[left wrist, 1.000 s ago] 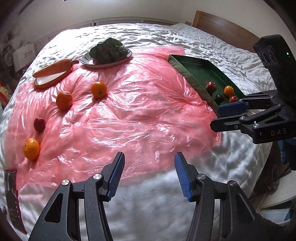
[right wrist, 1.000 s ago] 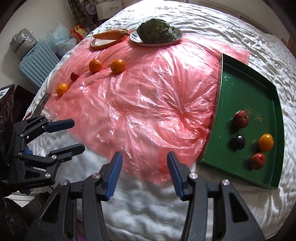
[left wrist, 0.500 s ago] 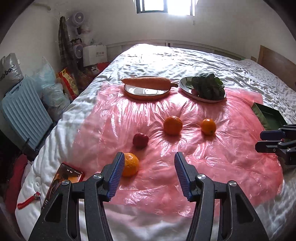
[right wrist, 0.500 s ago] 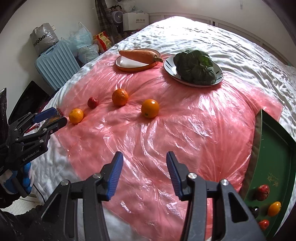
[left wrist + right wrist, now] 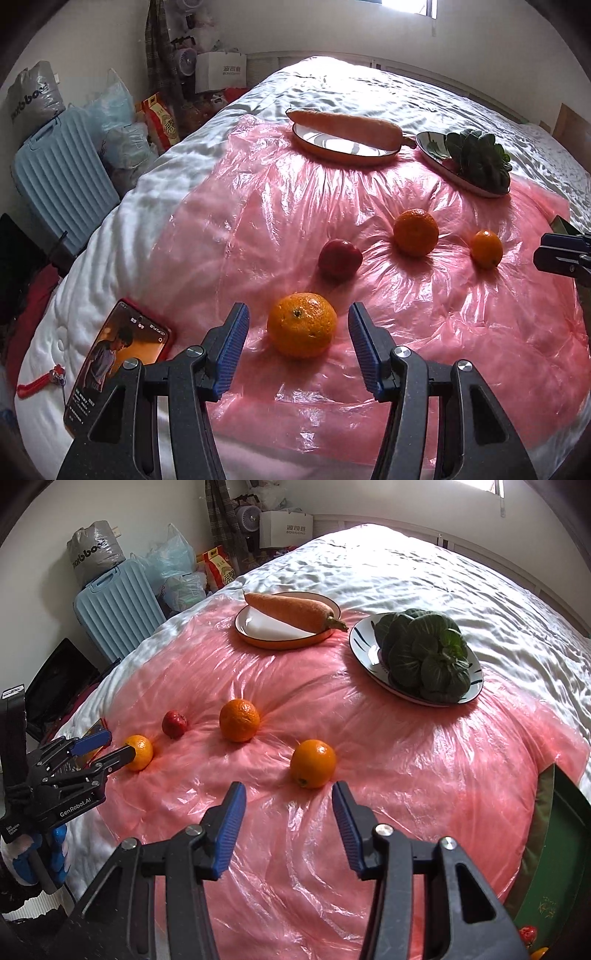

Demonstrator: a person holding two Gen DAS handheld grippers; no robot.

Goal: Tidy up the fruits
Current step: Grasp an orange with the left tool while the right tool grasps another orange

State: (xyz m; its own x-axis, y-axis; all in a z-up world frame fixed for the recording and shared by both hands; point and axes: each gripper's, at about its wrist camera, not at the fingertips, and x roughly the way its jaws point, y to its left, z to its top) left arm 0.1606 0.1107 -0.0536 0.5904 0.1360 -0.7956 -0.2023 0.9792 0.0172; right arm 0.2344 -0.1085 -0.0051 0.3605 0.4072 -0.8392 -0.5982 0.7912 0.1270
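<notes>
Left gripper (image 5: pixel 297 345) pitched steeply downward, jaws apart, nothing pressed between the blue pads (image 5: pixel 232 347). Right gripper (image 5: pixel 288 825) likewise angled down, jaws apart after closing slightly, nothing between them. Left gripper at far left of right wrist view, fingers (image 5: pixel 92 743) spread; blue-gloved hand (image 5: pixel 40 853) on its handle.

A carrot (image 5: pixel 291 610) lies across an orange-rimmed plate (image 5: pixel 258 629); beside it, leafy greens (image 5: pixel 424 653) fill a white plate (image 5: pixel 360 646); a phone (image 5: pixel 110 365) rests on the white bedding (image 5: pixel 388 92); a blue suitcase (image 5: pixel 114 609) stands alongside.
</notes>
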